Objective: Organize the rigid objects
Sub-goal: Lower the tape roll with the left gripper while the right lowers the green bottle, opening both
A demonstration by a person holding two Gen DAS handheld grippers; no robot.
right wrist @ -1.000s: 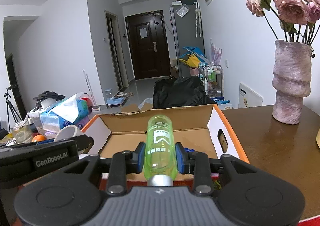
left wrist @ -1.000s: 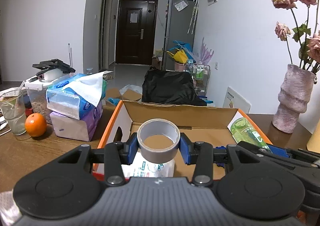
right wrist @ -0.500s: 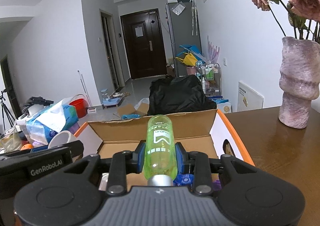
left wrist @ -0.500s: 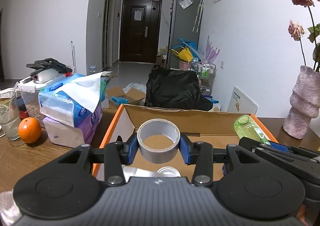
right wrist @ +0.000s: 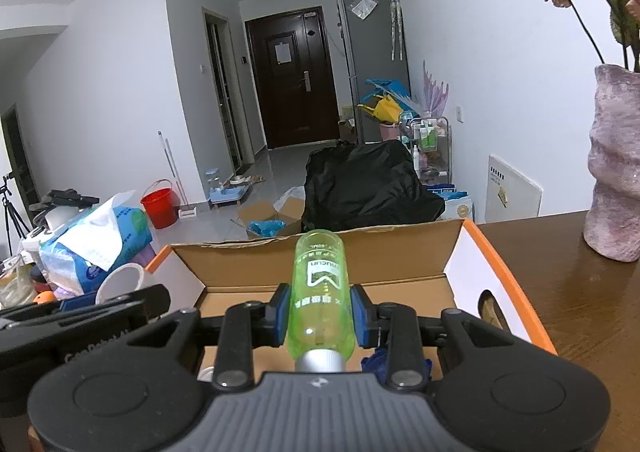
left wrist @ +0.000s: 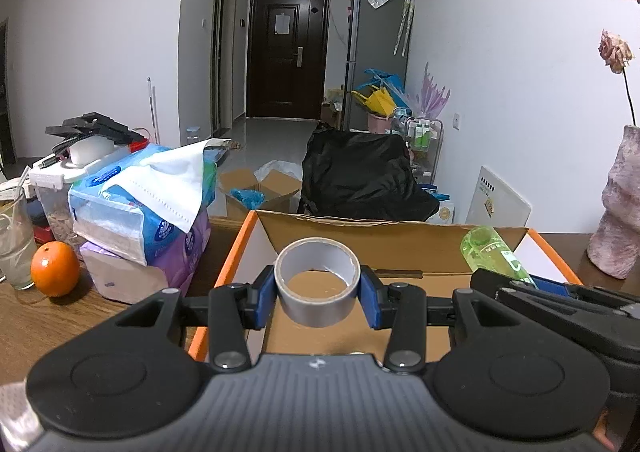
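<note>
We hold both loads just above the near end of the cardboard box (left wrist: 400,240): our left gripper (left wrist: 318,294) clamps the tape roll (left wrist: 317,286), our right gripper (right wrist: 320,312) clamps the green bottle (right wrist: 320,292), long axis pointing toward the far wall.

Your left gripper (left wrist: 318,292) and right gripper (right wrist: 319,314) look alike: black linkage arms with silver pivot screws, blue pads (left wrist: 264,302) on the fingertips, two round black discs either side, and a ribbed grey housing with a small pale logo at its centre. White lettering marks the black side of the left one in the right wrist view.
</note>
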